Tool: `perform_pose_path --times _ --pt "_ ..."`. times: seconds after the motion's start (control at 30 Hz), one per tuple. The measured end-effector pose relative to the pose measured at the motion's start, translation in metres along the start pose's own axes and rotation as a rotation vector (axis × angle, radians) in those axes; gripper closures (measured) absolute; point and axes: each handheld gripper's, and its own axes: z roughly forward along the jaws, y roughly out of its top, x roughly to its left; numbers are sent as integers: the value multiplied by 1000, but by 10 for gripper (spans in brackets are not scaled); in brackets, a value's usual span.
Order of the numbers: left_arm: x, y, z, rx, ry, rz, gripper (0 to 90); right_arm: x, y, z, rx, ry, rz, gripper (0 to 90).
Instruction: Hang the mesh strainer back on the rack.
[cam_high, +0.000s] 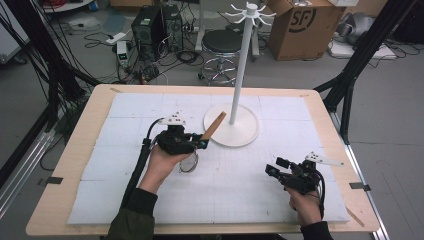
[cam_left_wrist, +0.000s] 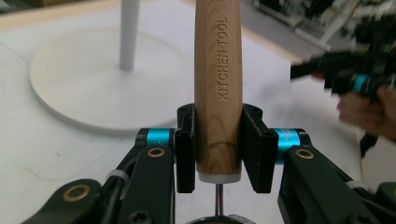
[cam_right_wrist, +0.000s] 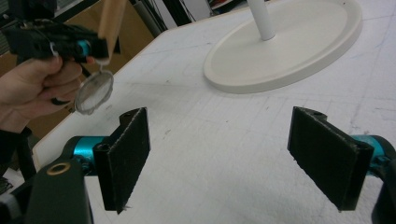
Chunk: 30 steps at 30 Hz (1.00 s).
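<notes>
My left gripper (cam_high: 201, 143) is shut on the wooden handle (cam_left_wrist: 218, 88) of a small metal strainer; the handle reads KITCHEN TOOL and points up toward the rack. The strainer's round mesh head (cam_high: 189, 163) hangs below the hand, off the mat; it is also in the right gripper view (cam_right_wrist: 95, 92). A white hanging rack (cam_high: 241, 60) with a round base (cam_high: 240, 134) stands just beyond the handle tip. My right gripper (cam_high: 274, 166) hovers at the front right, open, nothing between its pads (cam_right_wrist: 126, 154).
A white foam mat (cam_high: 220, 190) covers the wooden table (cam_high: 75, 150). Behind the table are a black stool (cam_high: 221, 47), a cardboard box (cam_high: 302, 25), electronics and cables on the floor. Black frame legs (cam_high: 352, 75) stand at the right.
</notes>
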Motion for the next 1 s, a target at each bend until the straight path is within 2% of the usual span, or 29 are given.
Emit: perform_pose_path --times 0.03,0.1,0.17,0.2,0.27,0.43,0.53,0.7,0.8,0.9,1.0 --pt "1 2 -3 -47 -25 -14 691 0 0 0 3 3 -2 202" --pt "1 4 -8 -114 -45 -31 691 0 0 1 6 7 -1 207" --pt "1 9 -11 -161 -55 -29 691 -1 0 2 3 7 -7 207" --pt "0 12 -13 -183 -61 -31 691 0 0 2 11 10 7 208" --pt "-3 20 -14 -224 -87 -24 691 0 0 3 9 9 5 207" --pt "-13 41 -20 -365 -94 9 690 -2 1 2 9 17 7 208" --pt "-18 51 -22 -432 -62 44 690 -3 1 2 12 23 7 209" --pt "-17 62 -20 -497 -60 49 690 -5 1 5 15 31 10 209" --pt "-18 70 -18 -541 -48 78 690 -6 1 7 23 41 20 209" --pt "-18 82 -17 -585 -45 79 690 -6 1 8 28 47 20 203" --pt "-19 97 -13 -591 -41 88 690 -7 2 7 15 53 32 201"
